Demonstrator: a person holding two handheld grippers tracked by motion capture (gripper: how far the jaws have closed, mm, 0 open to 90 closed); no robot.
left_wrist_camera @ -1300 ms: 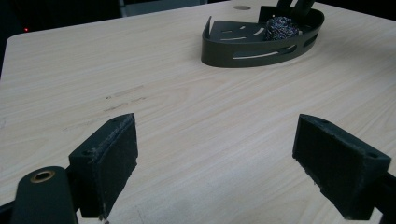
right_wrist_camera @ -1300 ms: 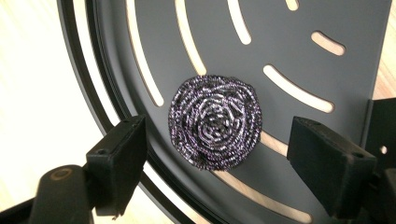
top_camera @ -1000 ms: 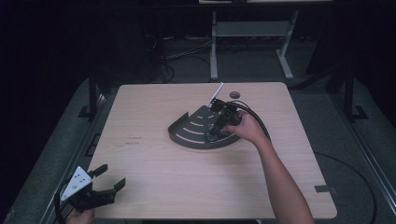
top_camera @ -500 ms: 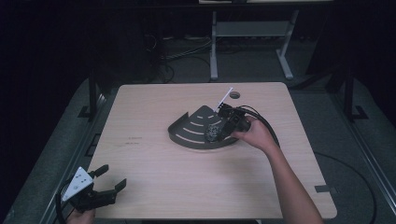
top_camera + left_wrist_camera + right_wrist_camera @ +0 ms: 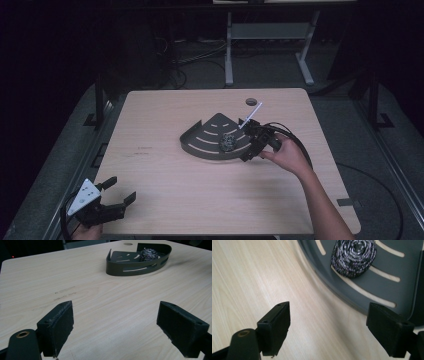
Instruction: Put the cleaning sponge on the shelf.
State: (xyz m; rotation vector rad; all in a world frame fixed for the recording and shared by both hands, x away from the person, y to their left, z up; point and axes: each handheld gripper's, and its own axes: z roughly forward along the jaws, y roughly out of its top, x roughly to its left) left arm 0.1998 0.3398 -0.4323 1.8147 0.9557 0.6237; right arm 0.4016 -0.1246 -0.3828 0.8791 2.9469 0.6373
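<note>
The steel-wool scourer (image 5: 353,258) is seen lying in the dark quarter-round tray (image 5: 200,145) near the desk's far edge, just ahead of the released right tongs (image 5: 250,148); the left tongs (image 5: 112,200), also released, are held at the near left corner.

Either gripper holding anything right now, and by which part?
Nothing is held. Left gripper and right gripper both stand open and empty; the scouring pad lies loose in the tray.

A dark fan-shaped tray (image 5: 210,142) sits on the table (image 5: 165,115), holding a steel scourer (image 5: 229,142). The right gripper (image 5: 251,145) hovers at the tray's right edge, jaws apart. The left gripper (image 5: 112,196) is well apart from the tray.
</note>
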